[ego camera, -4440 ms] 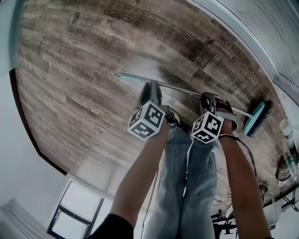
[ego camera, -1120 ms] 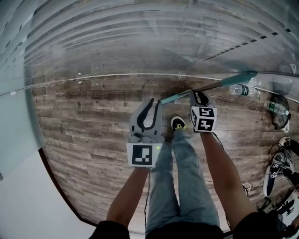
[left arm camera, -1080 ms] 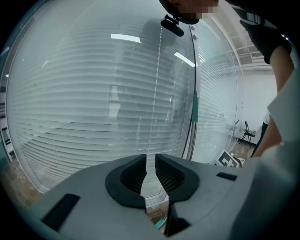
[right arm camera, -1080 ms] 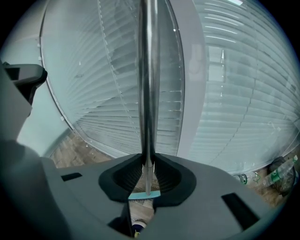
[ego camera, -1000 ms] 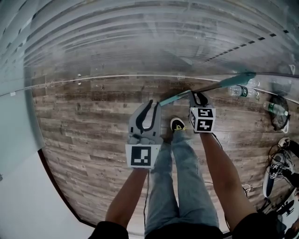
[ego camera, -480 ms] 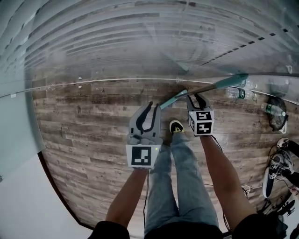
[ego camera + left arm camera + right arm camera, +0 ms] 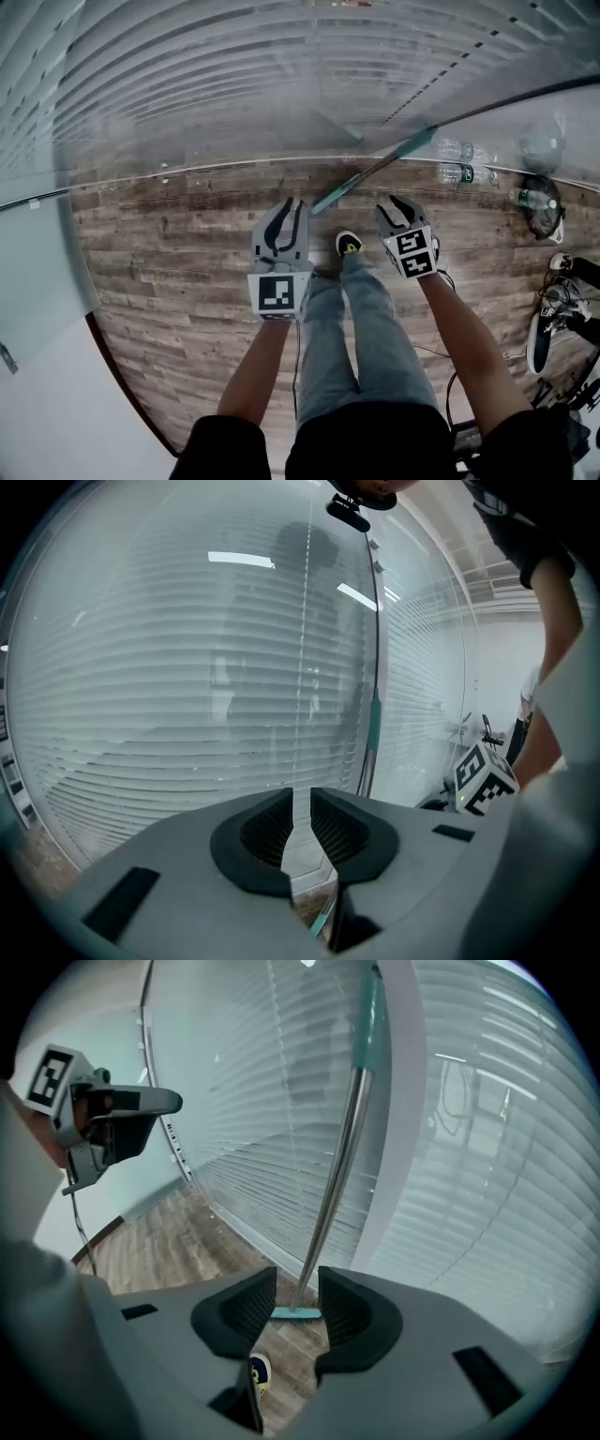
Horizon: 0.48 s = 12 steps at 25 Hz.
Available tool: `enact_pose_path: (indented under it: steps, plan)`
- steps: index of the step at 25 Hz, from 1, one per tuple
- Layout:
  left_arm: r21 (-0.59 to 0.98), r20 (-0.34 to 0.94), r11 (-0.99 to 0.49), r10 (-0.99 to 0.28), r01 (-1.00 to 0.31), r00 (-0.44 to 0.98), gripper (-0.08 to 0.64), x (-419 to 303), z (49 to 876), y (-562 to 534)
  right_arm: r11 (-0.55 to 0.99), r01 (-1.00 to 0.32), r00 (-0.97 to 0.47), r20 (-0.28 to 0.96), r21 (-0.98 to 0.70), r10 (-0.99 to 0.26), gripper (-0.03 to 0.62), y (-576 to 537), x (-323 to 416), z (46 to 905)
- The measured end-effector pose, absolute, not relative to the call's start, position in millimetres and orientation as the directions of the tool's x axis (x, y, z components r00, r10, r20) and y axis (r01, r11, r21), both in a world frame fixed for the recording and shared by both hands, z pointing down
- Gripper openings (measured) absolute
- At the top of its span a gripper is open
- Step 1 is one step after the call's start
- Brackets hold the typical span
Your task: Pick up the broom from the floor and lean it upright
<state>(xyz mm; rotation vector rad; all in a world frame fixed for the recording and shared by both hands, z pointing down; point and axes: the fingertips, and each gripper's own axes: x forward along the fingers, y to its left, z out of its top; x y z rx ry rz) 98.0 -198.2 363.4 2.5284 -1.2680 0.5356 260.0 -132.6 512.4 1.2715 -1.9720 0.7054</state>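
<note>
My right gripper's (image 7: 298, 1288) jaws are opening, nothing pinched; the broom (image 7: 333, 1185) stands just beyond their gap, head on the floor (image 7: 169, 1232), handle leaning against the blinds (image 7: 469, 1147). My left gripper's (image 7: 302, 810) jaws sit slightly apart, empty. I judge the broom light, stiff and tip-prone; any regrasp belongs mid-shaft.
</note>
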Motion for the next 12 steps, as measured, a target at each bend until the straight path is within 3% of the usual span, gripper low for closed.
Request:
enact_pose_path:
  steps: [5,12]
  plan:
    - [0.038,0.420,-0.605,-0.712,-0.795,0.562,0.075,84,315,-170,0.553,-0.830,-0.424,0.724,-0.071,-0.544,0.146,-99,256,404]
    - [0.172,0.327,-0.546,-0.753,-0.820,0.571,0.075,53,210,-114,0.662,-0.749,-0.553,0.531,0.021,-0.642,0.119,-77,232,190]
